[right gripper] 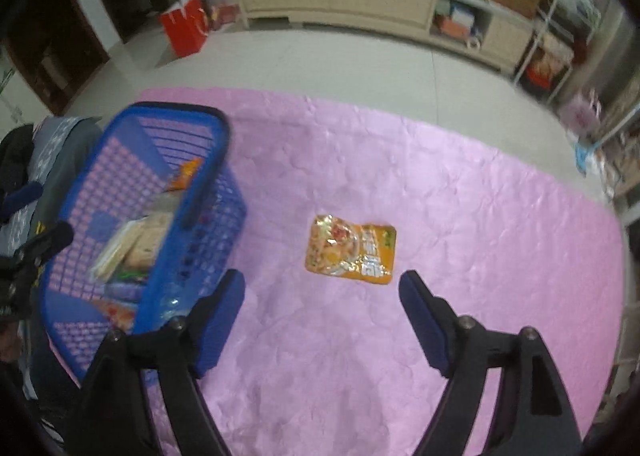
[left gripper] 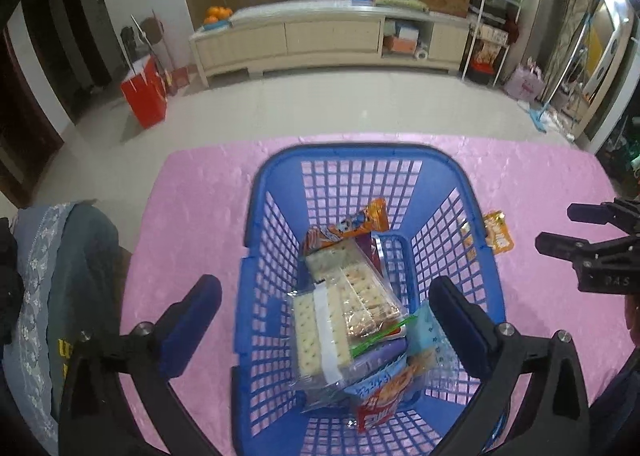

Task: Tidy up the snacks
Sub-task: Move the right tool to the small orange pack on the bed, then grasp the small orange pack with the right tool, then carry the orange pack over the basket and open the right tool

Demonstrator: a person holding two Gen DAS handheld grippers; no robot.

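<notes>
Left gripper [left gripper: 326, 314] jaws spread wide over blue basket [left gripper: 256, 215], empty. Cracker packs [left gripper: 344, 304] and other snack packets heaped inside. Right gripper [right gripper: 322, 296] jaws wide too, empty, just short of orange snack pouch [right gripper: 352, 248] lying flat mid-worktop [right gripper: 480, 215], beside basket's right wall, apart.

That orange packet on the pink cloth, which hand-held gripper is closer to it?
Right. The right hand-held gripper is open just short of the orange packet, aimed at it. The left hand-held gripper is open over the blue basket, the packet beyond the basket's wall.
</notes>
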